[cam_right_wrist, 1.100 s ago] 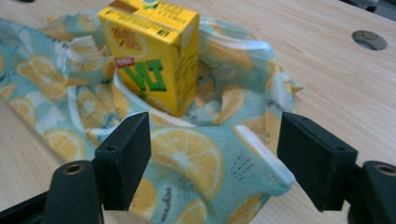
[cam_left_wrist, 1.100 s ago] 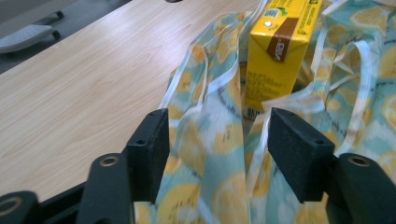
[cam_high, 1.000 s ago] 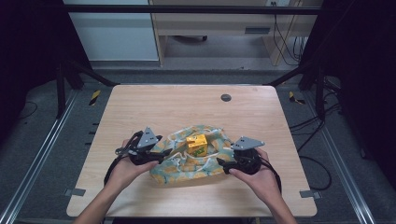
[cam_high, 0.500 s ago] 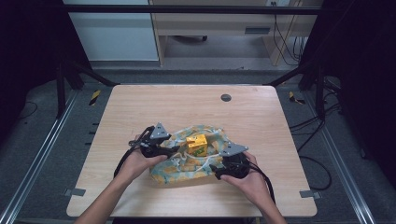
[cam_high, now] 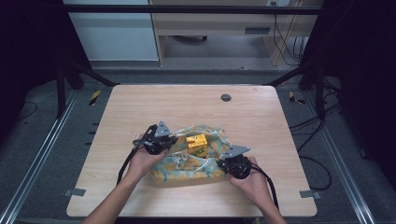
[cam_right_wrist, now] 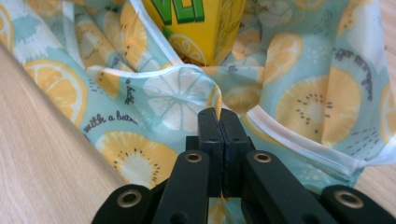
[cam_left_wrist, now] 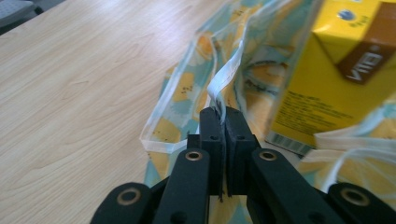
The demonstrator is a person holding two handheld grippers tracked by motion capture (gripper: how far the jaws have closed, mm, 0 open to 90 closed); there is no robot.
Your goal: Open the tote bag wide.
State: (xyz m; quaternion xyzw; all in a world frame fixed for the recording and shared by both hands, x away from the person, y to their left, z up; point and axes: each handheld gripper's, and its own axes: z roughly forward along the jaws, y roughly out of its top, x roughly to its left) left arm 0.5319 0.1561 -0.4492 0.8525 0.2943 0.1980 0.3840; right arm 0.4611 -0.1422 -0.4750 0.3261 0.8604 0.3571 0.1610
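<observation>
A light blue cloth printed with lemon and kiwi slices (cam_high: pixel 196 163) lies crumpled on the wooden table (cam_high: pixel 196 112), with a yellow drink carton (cam_high: pixel 197 144) standing on its middle. My left gripper (cam_high: pixel 169 142) sits at the cloth's left side; its jaws have just closed on the white hem (cam_left_wrist: pixel 224 79), with the carton (cam_left_wrist: pixel 336 70) close on the right. My right gripper (cam_high: pixel 223 164) is at the cloth's near right edge; its jaws have just closed and pinch a fold of the cloth (cam_right_wrist: pixel 187 98) below the carton (cam_right_wrist: pixel 196 23).
A small dark round cap (cam_high: pixel 226 97) is set into the table near its far edge. Bare wood surrounds the cloth on all sides. Cables (cam_high: pixel 313 140) trail over the floor to the right of the table.
Both hands have moved inward and down onto the cloth. Both pairs of jaws, open a second ago, have closed on the fabric. The carton has stayed in place.
</observation>
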